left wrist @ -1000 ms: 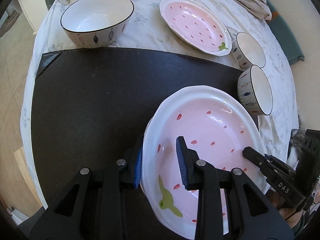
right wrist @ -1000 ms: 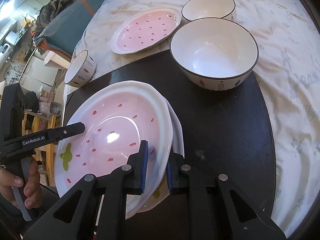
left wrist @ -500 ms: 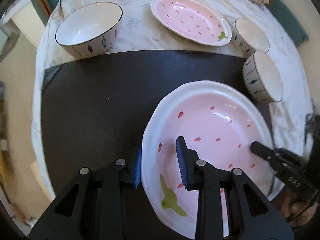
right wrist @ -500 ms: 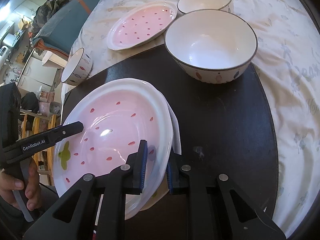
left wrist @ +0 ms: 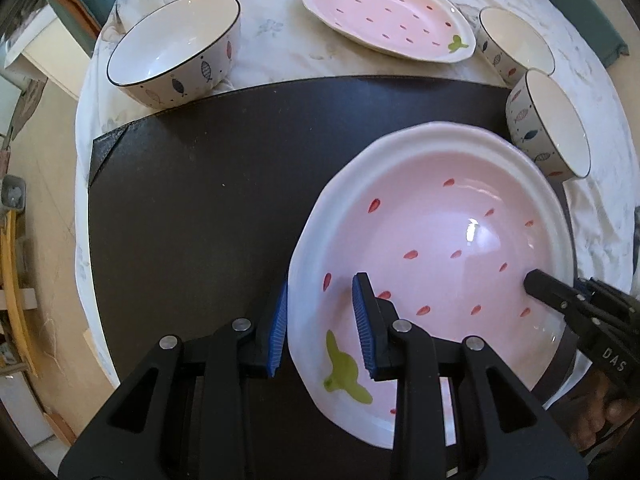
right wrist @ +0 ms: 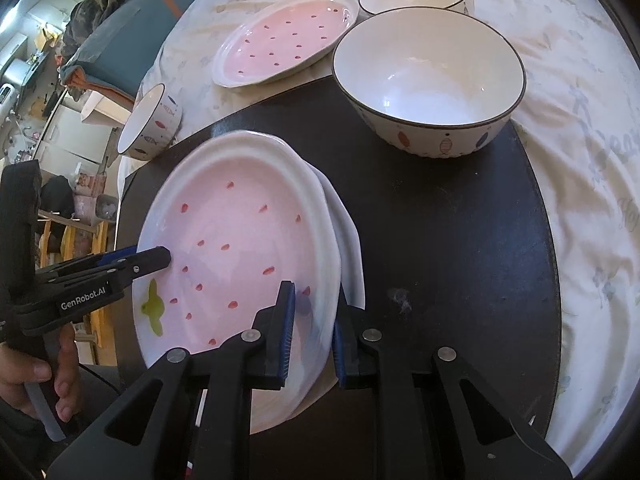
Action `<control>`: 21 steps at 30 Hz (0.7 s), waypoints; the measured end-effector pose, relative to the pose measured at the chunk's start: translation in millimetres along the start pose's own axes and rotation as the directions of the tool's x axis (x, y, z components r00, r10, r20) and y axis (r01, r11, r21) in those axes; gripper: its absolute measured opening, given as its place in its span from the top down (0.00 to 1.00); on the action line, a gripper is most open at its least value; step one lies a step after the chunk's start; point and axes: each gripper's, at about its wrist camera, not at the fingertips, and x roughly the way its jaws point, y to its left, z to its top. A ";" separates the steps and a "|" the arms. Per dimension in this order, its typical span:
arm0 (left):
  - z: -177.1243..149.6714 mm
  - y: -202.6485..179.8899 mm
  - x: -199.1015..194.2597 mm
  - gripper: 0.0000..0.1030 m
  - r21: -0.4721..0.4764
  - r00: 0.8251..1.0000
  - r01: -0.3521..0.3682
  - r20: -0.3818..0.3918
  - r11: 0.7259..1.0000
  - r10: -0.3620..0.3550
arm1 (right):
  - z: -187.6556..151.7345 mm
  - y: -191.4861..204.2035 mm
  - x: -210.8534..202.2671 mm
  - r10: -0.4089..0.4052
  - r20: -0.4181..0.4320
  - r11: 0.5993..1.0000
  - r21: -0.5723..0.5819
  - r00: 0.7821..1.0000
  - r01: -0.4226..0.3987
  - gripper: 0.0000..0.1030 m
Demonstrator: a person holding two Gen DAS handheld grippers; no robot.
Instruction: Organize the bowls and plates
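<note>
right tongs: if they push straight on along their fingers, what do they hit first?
Nothing new: the right tongs already clamp the near rim of the pink strawberry plate, so pushing on just drives that rim deeper between the pads. A second plate shows directly beneath, then the dark mat. Depth is unclear.

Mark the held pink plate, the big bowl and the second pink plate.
held pink plate [left wrist: 440,240], left wrist view, pink centre.
big bowl [right wrist: 428,76], right wrist view, inside.
second pink plate [left wrist: 384,20], left wrist view, pink centre.
</note>
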 end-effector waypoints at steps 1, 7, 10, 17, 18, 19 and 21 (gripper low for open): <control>-0.3 -2.3 0.8 0.74 0.010 1.000 -0.006 0.002 1.000 0.006 | -0.2 0.6 0.1 -0.002 -0.001 1.000 -0.002 1.000 0.002 0.82; -3.0 -11.7 8.3 0.64 0.048 1.000 0.002 -0.022 0.999 -0.001 | 4.3 -0.8 1.5 0.008 -0.030 1.000 0.021 1.000 -0.008 0.82; -3.3 -14.5 12.0 0.61 0.061 1.000 0.002 -0.027 0.998 0.000 | 8.0 -1.6 1.3 0.010 -0.066 0.999 0.043 0.998 -0.007 0.81; -6.2 -18.1 18.2 0.59 0.051 0.999 0.005 -0.037 0.999 -0.003 | 13.5 -10.0 -3.4 0.038 -0.109 0.996 0.087 0.993 -0.029 0.80; -6.7 -17.9 18.9 0.59 0.048 0.999 0.008 -0.039 0.999 -0.006 | 14.0 -8.3 -4.2 0.028 -0.115 0.997 0.071 0.993 -0.020 0.80; -8.5 -17.4 20.5 0.58 0.049 0.999 0.009 -0.039 0.999 -0.007 | 14.1 -6.6 -5.5 0.019 -0.117 0.998 0.058 0.993 -0.012 0.80; -8.8 -16.2 21.6 0.57 0.049 0.999 0.010 -0.037 0.999 -0.009 | 14.7 -4.1 -9.3 -0.007 -0.115 0.999 0.035 0.993 0.012 0.79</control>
